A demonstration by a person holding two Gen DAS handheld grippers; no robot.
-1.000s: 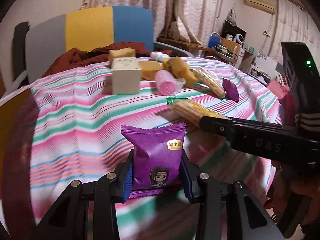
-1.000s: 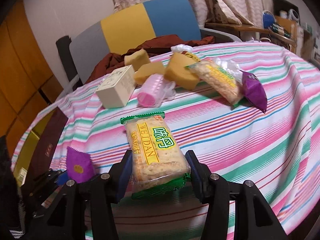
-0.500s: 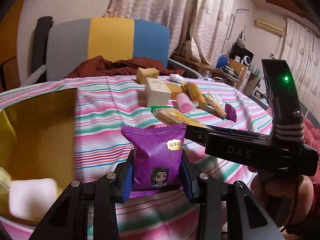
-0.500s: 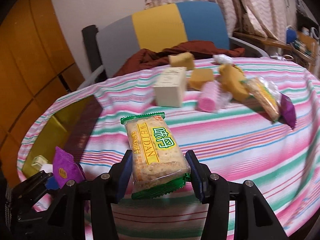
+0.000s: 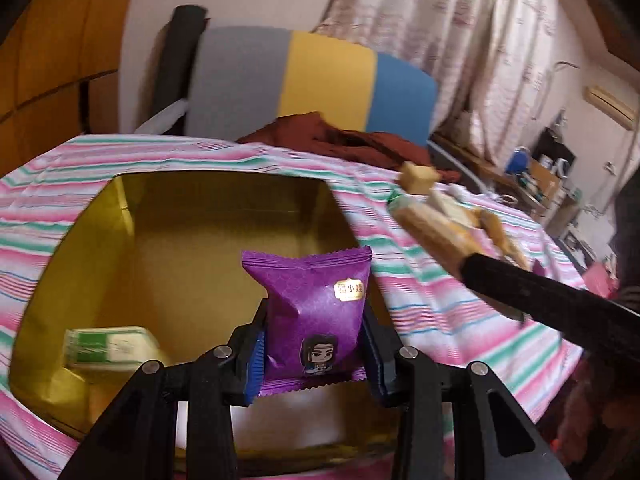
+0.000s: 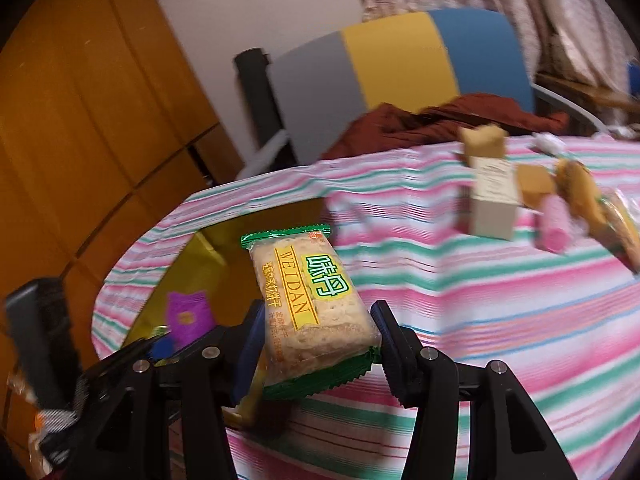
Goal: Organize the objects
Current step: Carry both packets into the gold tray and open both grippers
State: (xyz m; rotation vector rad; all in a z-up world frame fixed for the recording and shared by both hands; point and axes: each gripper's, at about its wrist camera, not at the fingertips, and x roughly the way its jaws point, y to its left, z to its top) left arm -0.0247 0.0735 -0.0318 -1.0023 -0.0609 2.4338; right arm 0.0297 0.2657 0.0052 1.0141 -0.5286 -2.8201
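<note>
Striped cloth (image 6: 500, 300) below, left gripper (image 5: 314, 354) fingers pinch glossy purple packet (image 5: 314, 316); right gripper (image 6: 316, 344) fingers clamp crinkly cracker pack (image 6: 310, 308).

Left wrist view looks forward and down from close above the gold box (image 5: 168, 240) at the table's (image 5: 440, 312) near left edge. Right wrist view sits just right of it, facing across the table (image 6: 500, 312) toward the striped chair (image 6: 400, 68). Shared: box (image 6: 192, 264), chair (image 5: 288, 76), far-edge items.

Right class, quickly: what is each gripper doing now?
Left gripper: shut on purple snack packet.
Right gripper: shut on Weidan cracker pack.
</note>
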